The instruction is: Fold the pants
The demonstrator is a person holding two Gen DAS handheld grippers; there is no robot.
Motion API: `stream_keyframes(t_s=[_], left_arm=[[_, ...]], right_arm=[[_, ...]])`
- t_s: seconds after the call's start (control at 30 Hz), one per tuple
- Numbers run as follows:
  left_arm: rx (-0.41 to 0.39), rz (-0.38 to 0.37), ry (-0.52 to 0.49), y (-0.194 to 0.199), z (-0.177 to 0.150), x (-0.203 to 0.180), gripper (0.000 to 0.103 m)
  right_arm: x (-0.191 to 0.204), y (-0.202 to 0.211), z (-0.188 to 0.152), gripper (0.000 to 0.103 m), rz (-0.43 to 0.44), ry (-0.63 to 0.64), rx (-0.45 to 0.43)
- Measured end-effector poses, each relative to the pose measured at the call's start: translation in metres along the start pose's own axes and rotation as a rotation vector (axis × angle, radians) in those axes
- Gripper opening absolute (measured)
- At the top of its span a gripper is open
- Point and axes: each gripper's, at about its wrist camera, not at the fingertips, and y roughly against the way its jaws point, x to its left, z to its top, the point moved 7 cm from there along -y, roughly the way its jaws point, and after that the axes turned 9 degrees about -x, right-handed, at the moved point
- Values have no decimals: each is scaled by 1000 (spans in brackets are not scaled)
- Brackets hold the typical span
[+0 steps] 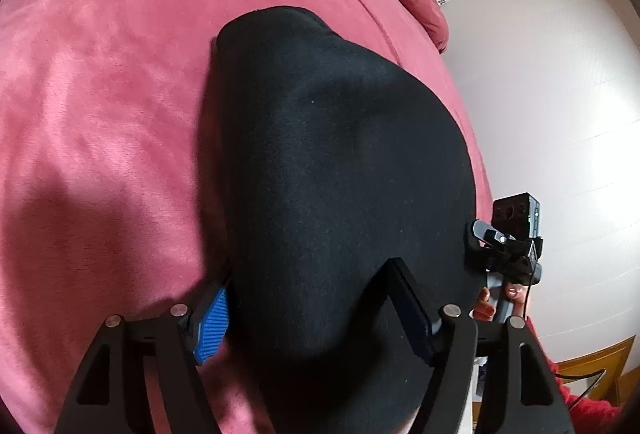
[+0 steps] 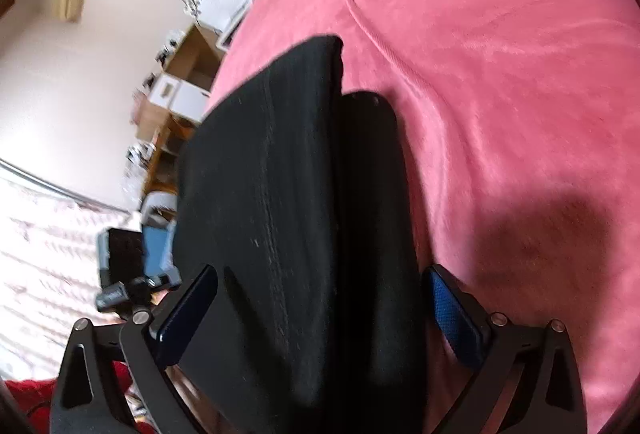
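A pink plush blanket [image 1: 100,94] covers the bed. The left claw [image 1: 316,302] stands wide open, its blue pads [image 1: 212,326] off the folded black pants [image 1: 328,162] lying between them. The right claw [image 2: 320,310] likewise gapes around the pants, gripping nothing.

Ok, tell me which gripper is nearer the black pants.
Neither is clearly nearer. The left gripper has the pants lying between its open jaws, and the right gripper straddles them the same way, over the pink bed cover.
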Motion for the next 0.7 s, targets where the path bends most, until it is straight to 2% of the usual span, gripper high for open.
stream_keyframes(t_s=[0.07, 0.1, 0.13, 0.17, 0.27, 0.37, 0.53, 0.7], left_arm=[[-6, -2, -10, -5, 0, -3, 74], [-8, 4, -18, -7, 0, -5, 74], [-8, 4, -28, -9, -2, -9, 74], [-4, 8, -42, -10, -3, -13, 70], [-26, 34, -122, 0, -4, -29, 54], [-40, 34, -184, 9, -1, -44, 45], [-61, 13, -197, 18, 15, -56, 43], [-142, 29, -262, 27, 60, -67, 42]], right_arm=[[4, -3, -1, 102, -2, 12, -6], [7, -4, -2, 99, -7, 27, -10], [11, -6, -3, 87, -23, 59, -12], [12, -6, -5, 78, -45, 77, -8], [21, -5, -4, 67, -54, 100, -25], [31, 3, 0, 61, -31, 117, -52], [54, 9, 22, 59, 24, 150, -99], [75, 3, 64, 55, 71, 188, -182]])
